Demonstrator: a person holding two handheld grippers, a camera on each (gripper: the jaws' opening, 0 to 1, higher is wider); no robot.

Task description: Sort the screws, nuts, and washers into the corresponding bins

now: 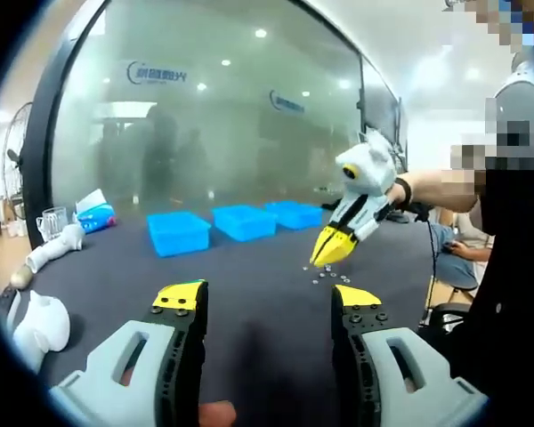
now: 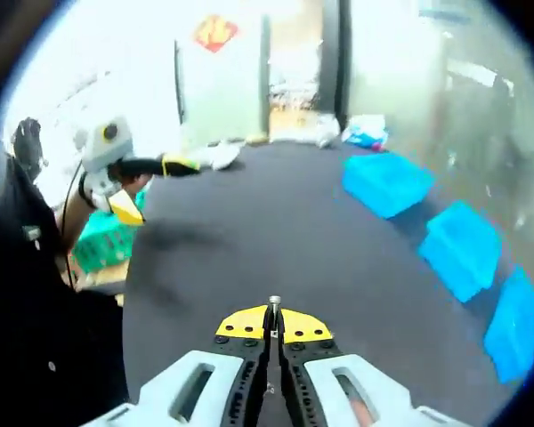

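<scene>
Three blue bins (image 1: 178,233) (image 1: 245,222) (image 1: 294,213) stand in a row at the back of the black table (image 1: 249,302). Small loose metal parts (image 1: 331,276) lie in front of them, to the right. My right gripper (image 1: 329,258) comes in from the right with its yellow tips together just above those parts. In the right gripper view it (image 2: 274,322) is shut on a small screw (image 2: 274,305) that sticks up between the tips, and the bins (image 2: 387,182) (image 2: 463,249) (image 2: 516,325) run along the right. My left gripper (image 1: 267,298) is open and holds nothing; it shows again at the left (image 2: 151,187).
White moulded objects (image 1: 40,325) (image 1: 58,249) and a clear jug (image 1: 52,222) sit at the table's left end. A person (image 1: 516,222) stands at the right edge. A glass wall (image 1: 214,116) runs behind the bins. A green crate (image 2: 102,240) sits below the table's near side.
</scene>
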